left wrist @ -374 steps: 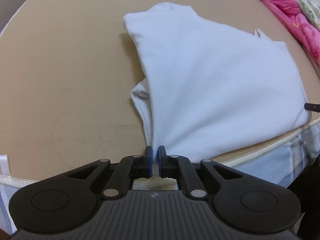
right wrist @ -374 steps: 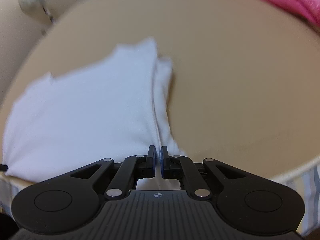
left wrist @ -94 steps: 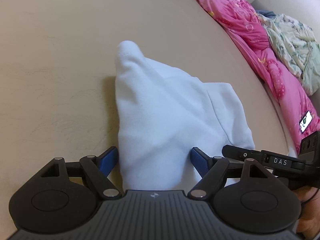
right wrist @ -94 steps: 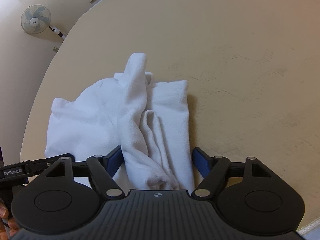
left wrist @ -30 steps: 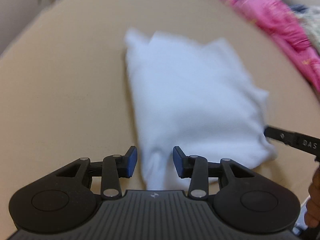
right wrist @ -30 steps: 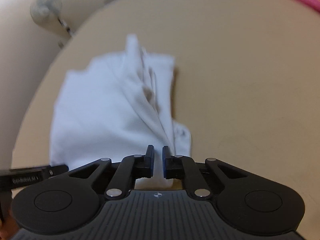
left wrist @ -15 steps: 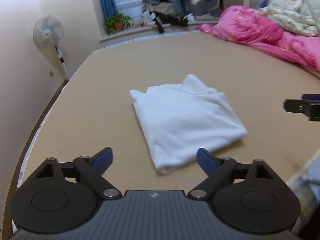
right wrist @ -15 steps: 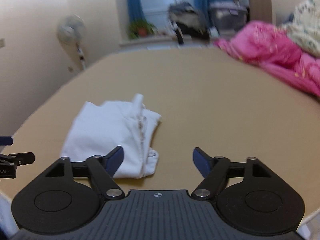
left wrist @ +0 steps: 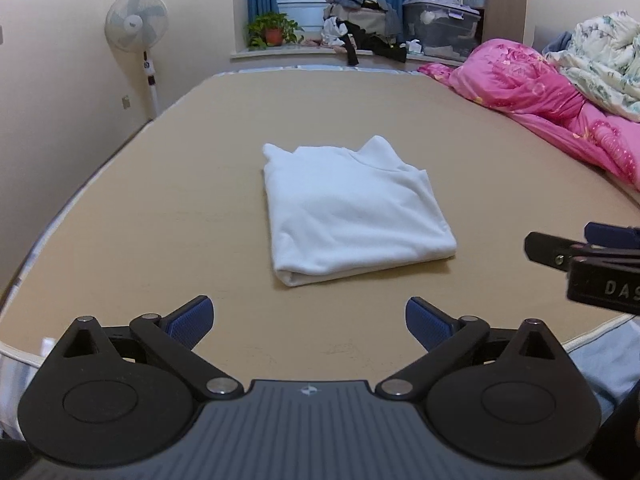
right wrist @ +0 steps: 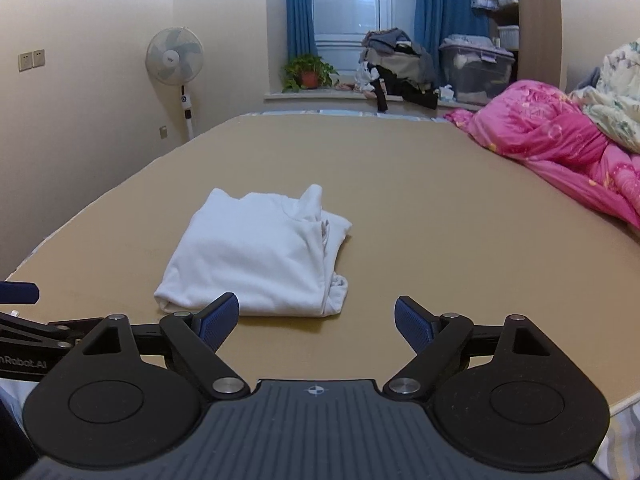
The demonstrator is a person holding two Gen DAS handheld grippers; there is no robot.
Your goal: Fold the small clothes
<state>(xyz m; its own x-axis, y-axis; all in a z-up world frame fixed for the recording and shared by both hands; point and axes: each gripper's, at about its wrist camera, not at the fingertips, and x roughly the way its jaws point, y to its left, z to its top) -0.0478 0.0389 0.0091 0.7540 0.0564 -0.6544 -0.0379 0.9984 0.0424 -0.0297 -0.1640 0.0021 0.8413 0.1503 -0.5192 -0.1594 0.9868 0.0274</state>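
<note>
The white top (left wrist: 352, 208) lies folded into a compact rectangle on the tan mattress (left wrist: 500, 168), near its front edge and well apart from the pink quilt (left wrist: 560, 112) on the right. From the right wrist view, the top's right side (right wrist: 332, 264) shows loose layers and a cuff poking out at the near corner — the one untidy spot.

My left claw (left wrist: 308, 320) hangs short of the garment, its blue pads spread wide and opening further with nothing between them. My right claw (right wrist: 316, 320) is likewise apart and opening, empty, its left pad only overlapping the cloth's near edge in view.

The step in hand, as I judge it, is letting go and backing off. To do it well I lift clear without snagging the fold, and perhaps tuck that stray cuff under.

A second ago both claws were nearly together on the top's near edge, close over the cloth; now they are back and higher, and the whole room shows — fan (left wrist: 136, 20), window sill, plant (left wrist: 272, 32).
</note>
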